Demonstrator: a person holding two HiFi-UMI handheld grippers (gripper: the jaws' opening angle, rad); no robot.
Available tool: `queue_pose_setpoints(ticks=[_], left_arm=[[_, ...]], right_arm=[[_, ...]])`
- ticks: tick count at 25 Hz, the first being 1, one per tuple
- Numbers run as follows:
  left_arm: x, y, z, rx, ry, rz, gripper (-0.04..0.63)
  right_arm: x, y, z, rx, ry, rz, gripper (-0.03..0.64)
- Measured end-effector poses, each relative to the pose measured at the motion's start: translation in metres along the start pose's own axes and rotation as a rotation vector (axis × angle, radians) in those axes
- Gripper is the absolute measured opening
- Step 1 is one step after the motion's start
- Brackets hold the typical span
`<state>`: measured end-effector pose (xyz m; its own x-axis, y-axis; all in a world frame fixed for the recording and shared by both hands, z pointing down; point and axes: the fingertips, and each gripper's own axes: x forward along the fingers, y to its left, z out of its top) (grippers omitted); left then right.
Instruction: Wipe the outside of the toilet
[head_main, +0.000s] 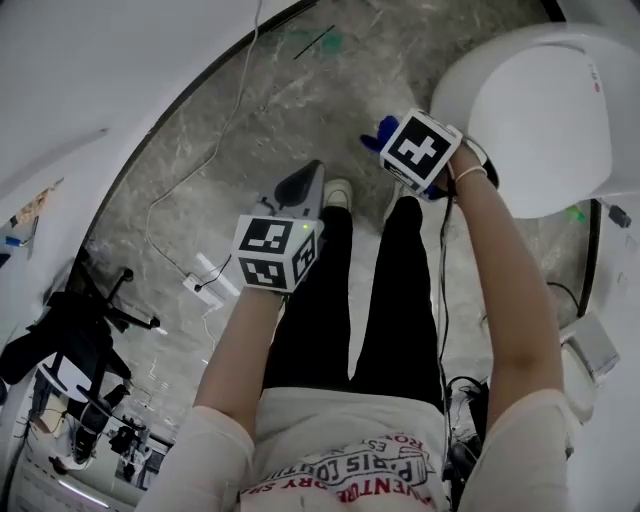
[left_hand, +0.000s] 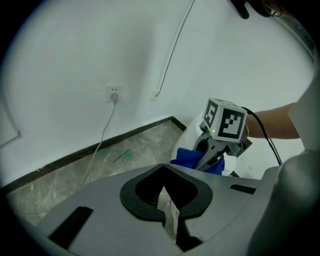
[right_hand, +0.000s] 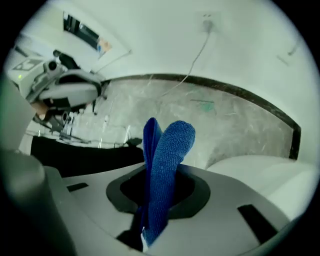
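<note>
Here, the right hand-held gripper (left_hand: 207, 160) clamps a folded blue terry cloth (right_hand: 165, 170) near the white ceramic toilet (head_main: 540, 110) for wiping; the left hand-held gripper (left_hand: 167, 200) idles, jaws together.

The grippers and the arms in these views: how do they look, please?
The left gripper and right gripper are grey, black round the jaws; each carries a white cube with black square markers. A thin black cable leaves the right one. The sleeves are pale; a pale band circles the right wrist.
</note>
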<state>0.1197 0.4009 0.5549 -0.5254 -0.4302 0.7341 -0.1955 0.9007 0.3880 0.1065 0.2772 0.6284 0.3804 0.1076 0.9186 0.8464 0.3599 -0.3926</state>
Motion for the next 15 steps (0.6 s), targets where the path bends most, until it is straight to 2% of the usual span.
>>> queue_pose_setpoints(ticks=[3,7,11,15], left_arm=[[-0.007,-0.021,0.054,0.060,-0.026,-0.028,0.006],[-0.020,-0.051,0.124,0.124,-0.053,-0.038,0.006],[-0.039,-0.105,0.193,0.191,-0.075,-0.051,0.006],[-0.053,-0.172,0.260,0.250,-0.132,-0.121,0.006]], right_arm=[[-0.056,-0.009,0.013,0.166,-0.166,-0.053,0.075],[-0.137,-0.016,0.010,0.286,-0.307,-0.129,0.075],[-0.222,-0.010,-0.017,0.382,-0.427,-0.153,0.077],[-0.304,-0.015,-0.052,0.446,-0.552,-0.231,0.075]])
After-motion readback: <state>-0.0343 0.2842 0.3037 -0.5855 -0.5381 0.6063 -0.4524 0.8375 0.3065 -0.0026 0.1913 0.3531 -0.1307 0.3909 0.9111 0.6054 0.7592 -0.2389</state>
